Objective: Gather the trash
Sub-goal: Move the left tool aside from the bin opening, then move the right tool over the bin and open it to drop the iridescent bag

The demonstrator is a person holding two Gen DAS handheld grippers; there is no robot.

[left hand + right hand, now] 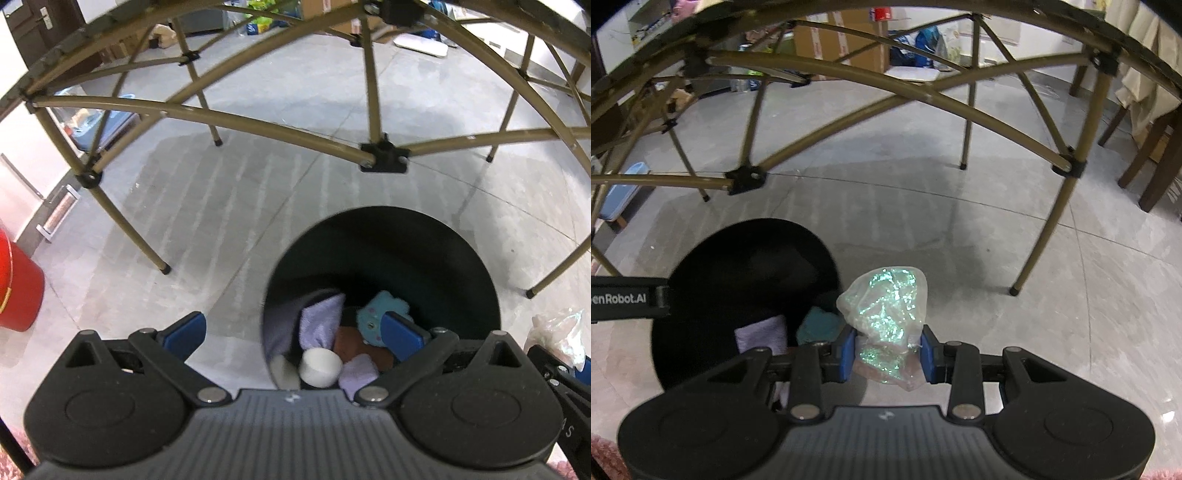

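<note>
Crumpled clear plastic bag [886, 314], thin and crinkly with greenish iridescent glints, clamped between the blue pads of the right gripper [888, 350]; bulk of the bag bulging ahead of the fingertips, a smaller fold trailing back toward the gripper body. Same bag [557, 339] visible at the right edge of the left wrist view, just beside the left gripper.

Round black trash bin [701, 295] standing on the floor, ahead and to the left of the right gripper, its dark opening near the bag but not under it. Directly ahead of and below the left gripper [293, 330], the bin [461, 266] looks smooth-walled and cylindrical. Inside: soft lilac cloth [321, 317], a teal plush toy [380, 314], a white cup-shaped piece [319, 367], something brown beneath.

Left gripper spread wide, blue pads well apart, nothing between them.

Beyond both grippers, a folding frame [258, 122] of slim olive-tan tubes joined by black plastic brackets, with black-capped feet. Glossy grey tiled floor [258, 206] underneath, faintly streaked. Red bucket [16, 291] far left of the left gripper.
</note>
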